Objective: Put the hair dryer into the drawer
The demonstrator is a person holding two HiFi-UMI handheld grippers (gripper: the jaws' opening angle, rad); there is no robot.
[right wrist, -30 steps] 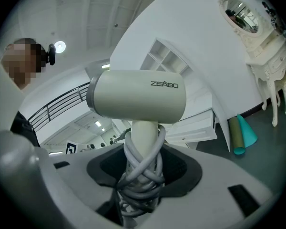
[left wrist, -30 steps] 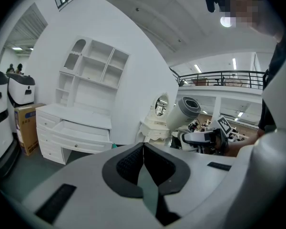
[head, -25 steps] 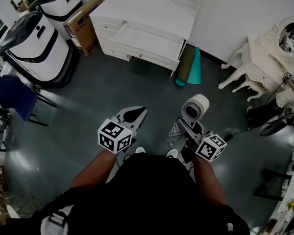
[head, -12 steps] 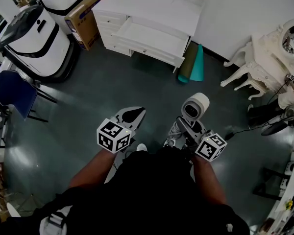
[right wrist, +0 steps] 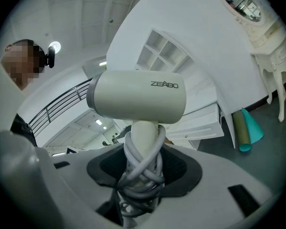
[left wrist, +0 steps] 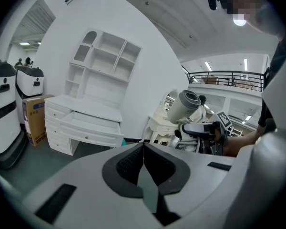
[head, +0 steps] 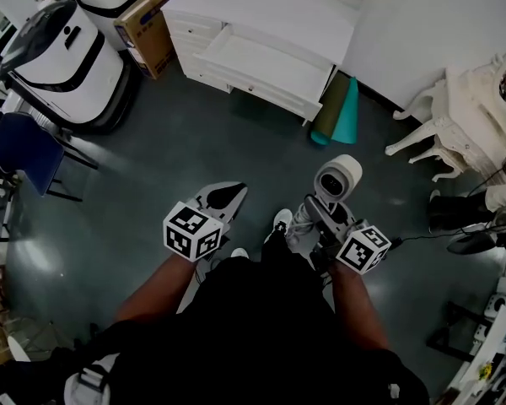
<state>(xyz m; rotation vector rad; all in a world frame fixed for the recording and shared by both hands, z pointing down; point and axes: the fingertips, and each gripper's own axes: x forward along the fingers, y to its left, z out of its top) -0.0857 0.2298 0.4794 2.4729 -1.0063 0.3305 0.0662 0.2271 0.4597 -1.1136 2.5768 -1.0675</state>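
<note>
Squarely between right gripper fingers: hair dryer handle.

Mats: rolled teal and olive mats stand by the white wall ahead of you.
Box: brown cardboard box just beside a white-and-black machine on your left.
</note>
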